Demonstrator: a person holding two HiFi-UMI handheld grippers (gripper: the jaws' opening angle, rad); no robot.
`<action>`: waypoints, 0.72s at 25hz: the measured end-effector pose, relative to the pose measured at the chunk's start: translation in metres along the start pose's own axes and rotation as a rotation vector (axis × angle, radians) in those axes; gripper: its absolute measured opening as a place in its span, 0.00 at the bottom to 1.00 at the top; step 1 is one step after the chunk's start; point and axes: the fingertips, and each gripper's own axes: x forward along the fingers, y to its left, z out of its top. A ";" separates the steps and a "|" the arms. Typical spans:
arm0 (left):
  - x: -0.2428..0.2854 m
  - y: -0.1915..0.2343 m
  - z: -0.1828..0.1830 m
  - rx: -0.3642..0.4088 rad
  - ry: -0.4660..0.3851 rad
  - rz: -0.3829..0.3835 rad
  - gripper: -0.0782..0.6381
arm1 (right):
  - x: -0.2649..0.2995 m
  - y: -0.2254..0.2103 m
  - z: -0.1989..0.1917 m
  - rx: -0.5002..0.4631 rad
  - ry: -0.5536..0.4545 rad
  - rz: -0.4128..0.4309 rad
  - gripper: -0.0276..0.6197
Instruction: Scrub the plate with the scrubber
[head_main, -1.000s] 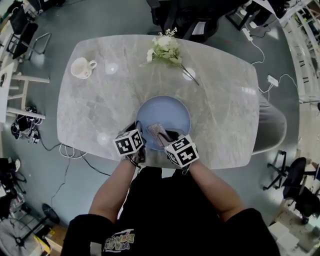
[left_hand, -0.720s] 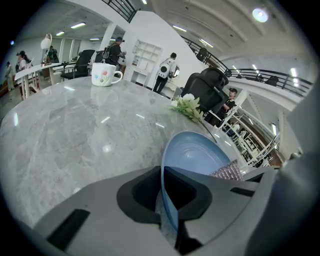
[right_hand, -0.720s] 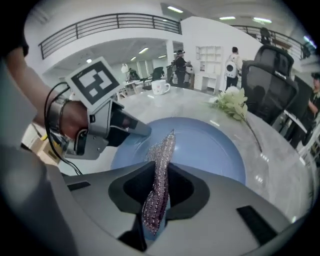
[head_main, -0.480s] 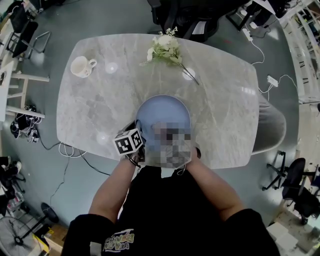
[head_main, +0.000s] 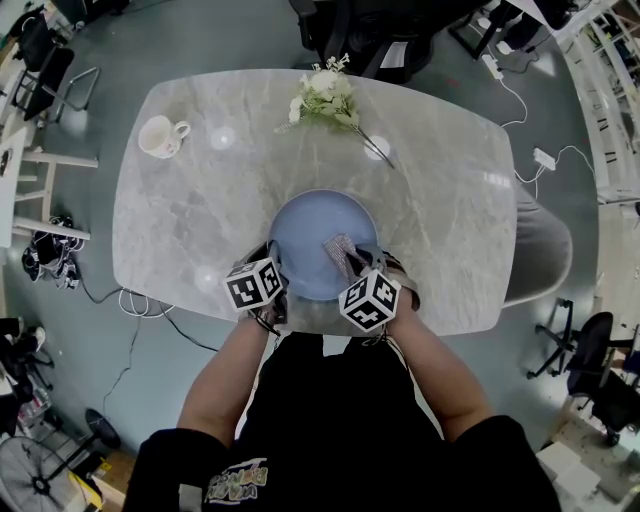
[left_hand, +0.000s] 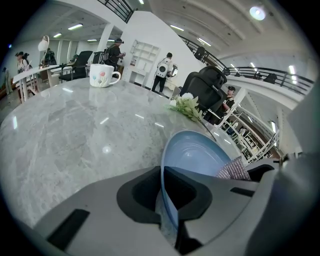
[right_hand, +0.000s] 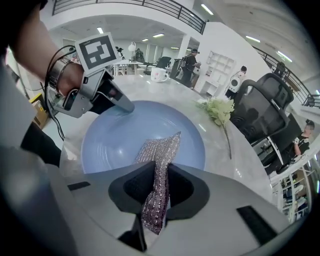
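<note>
the left gripper (left_hand: 167, 210) clamps the near-left rim of the plate (head_main: 310, 235), stiff, slick and likely breakable, at the table's (head_main: 190, 200) near edge. the right gripper (right_hand: 156, 200) pinches the limp, light scrubber (right_hand: 161, 152), its free end on the plate.

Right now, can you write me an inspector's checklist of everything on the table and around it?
Surface: grey marble-look table with rounded corners.
Job's things: blue plate by the person's edge; sparkly scrubber with its free end on the plate.
Clutter: white mug at the far left; white flowers beyond the plate.
Grippers: left gripper shut on the plate's near rim; right gripper shut on the scrubber.
Cables: loose cables on the floor at left; white power strip with its lead at right.
Surroundings: office chairs on a grey floor; people stand far off.
</note>
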 end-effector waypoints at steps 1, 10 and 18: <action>0.000 0.000 0.000 0.000 0.001 0.001 0.15 | 0.000 -0.005 -0.002 -0.004 0.002 -0.011 0.15; 0.000 -0.002 0.000 0.003 -0.001 0.002 0.16 | -0.002 -0.041 -0.011 -0.009 0.010 -0.094 0.15; -0.001 -0.002 0.000 0.022 -0.003 -0.003 0.16 | -0.003 -0.070 -0.010 0.059 -0.001 -0.132 0.16</action>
